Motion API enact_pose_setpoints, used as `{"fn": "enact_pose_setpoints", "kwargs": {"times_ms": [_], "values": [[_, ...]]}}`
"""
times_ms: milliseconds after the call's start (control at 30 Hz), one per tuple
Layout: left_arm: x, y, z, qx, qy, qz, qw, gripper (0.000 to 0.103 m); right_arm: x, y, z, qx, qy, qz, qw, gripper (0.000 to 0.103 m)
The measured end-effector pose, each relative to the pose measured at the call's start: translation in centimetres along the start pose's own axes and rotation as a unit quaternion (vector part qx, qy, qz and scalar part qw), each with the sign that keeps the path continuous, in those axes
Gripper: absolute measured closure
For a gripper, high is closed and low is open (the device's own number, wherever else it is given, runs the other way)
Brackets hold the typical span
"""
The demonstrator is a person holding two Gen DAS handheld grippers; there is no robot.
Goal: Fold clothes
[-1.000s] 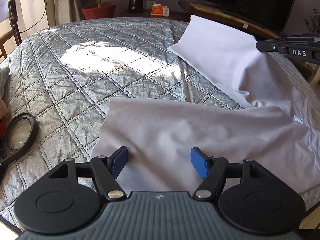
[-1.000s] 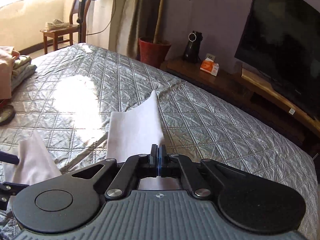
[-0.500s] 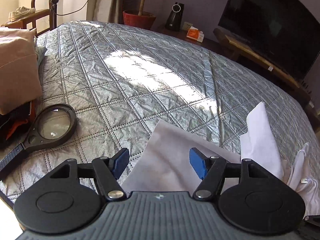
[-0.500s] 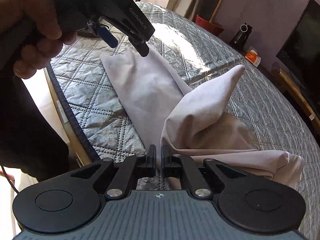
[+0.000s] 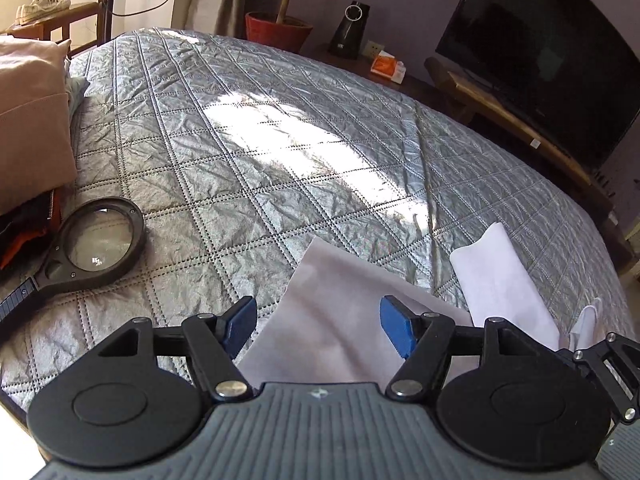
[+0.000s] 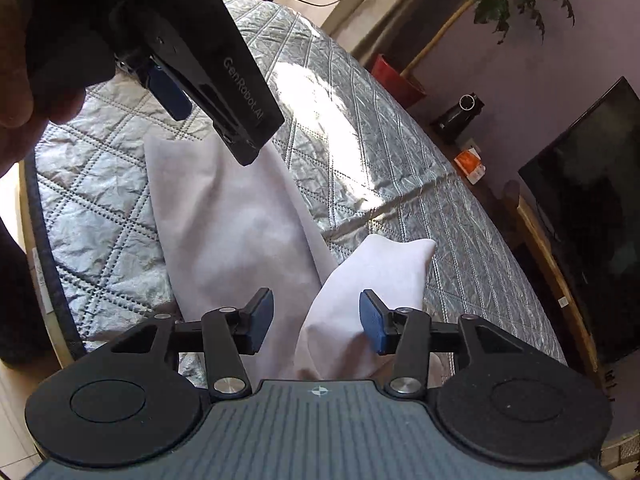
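Garment (image 6: 224, 232) lay limp and light on bed (image 5: 280, 152); left claw (image 5: 318, 326) gaped empty, right claw (image 6: 316, 320) was opening over the raised fold at twelve o'clock, a fair hold.

The silver quilted bedspread (image 5: 280, 152) lies bare from ten to two o'clock. At nine o'clock a black round magnifying glass (image 5: 96, 240) and folded pink cloth (image 5: 32, 120) block passage.

My pale lilac-white garment (image 6: 224, 240) lies loosely rumpled on the quilted bed near its front edge: one flat panel stretches toward eleven o'clock, while a folded sleeve (image 6: 376, 276) humps up, its tip pointing to one o'clock.
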State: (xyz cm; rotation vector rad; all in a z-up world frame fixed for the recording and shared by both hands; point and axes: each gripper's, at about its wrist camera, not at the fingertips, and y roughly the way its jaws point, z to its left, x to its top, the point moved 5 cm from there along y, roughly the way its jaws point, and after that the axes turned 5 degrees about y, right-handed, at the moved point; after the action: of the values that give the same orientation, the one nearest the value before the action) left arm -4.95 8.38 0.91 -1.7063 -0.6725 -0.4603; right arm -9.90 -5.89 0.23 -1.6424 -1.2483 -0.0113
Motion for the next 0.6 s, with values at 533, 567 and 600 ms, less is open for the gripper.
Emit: {"fn": "enact_pose_setpoints", "kwargs": {"times_ms": [533,567,600], "values": [[-0.5,1.0,3.0,-0.078,-0.142,0.038,0.9861,0.036,0.4,-5.7,2.8,-0.001,-0.007,-0.172,0.985,0.1],[-0.6,1.0,3.0,-0.079,-0.143,0.038,0.9859,0.036,-0.4,-4.9,3.3,0.009,-0.007,-0.15,0.989,0.1],[-0.6,0.9,3.1,-0.078,-0.144,0.037,0.9858,0.036,-1.2,-4.1,3.8,0.02,-0.008,-0.124,0.992,0.098]]}}
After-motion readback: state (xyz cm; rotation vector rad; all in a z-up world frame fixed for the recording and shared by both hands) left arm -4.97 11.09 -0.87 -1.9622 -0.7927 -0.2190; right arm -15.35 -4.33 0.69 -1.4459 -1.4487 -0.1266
